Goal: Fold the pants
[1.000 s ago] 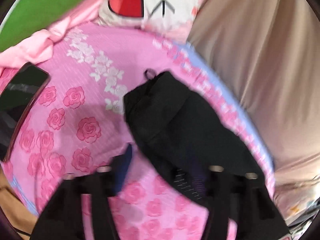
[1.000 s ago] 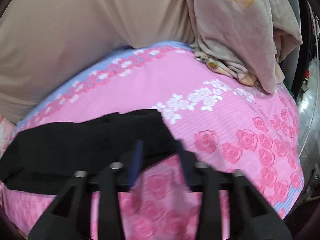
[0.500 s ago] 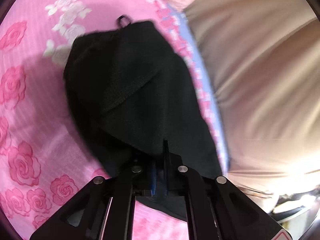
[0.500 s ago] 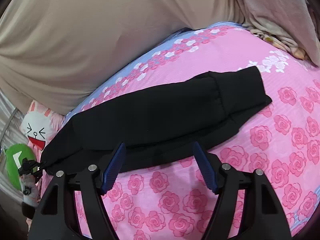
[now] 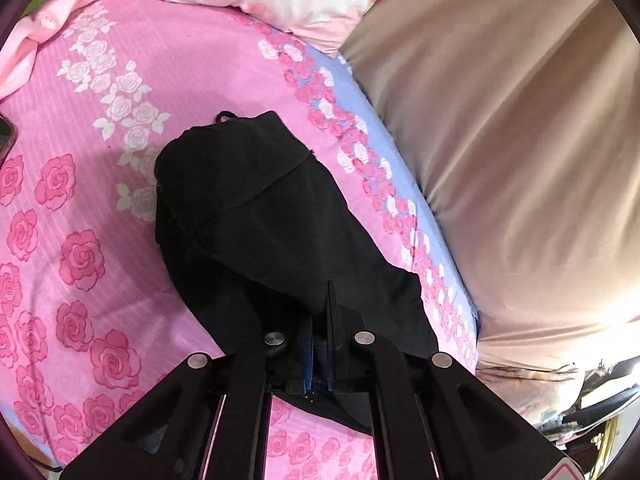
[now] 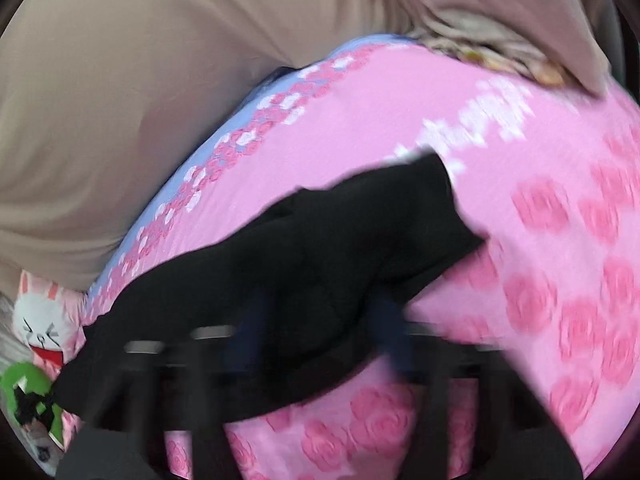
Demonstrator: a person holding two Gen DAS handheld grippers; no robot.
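Black pants (image 5: pixel 280 224) on rose sheet (image 5: pixel 80 260), beige bedding (image 5: pixel 520 140) alongside.

Black tongs (image 5: pixel 319 322) with silver screws, blue-edged fingers (image 5: pixel 307 344), red-bordered sticker.

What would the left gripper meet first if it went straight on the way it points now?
Probably more of the black pants: the left gripper, shut on their near edge, points along them. Beyond lies the pink bedsheet; depth is unclear.

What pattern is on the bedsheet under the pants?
Pink bedsheet with pink and white roses; clearest in the left wrist view.
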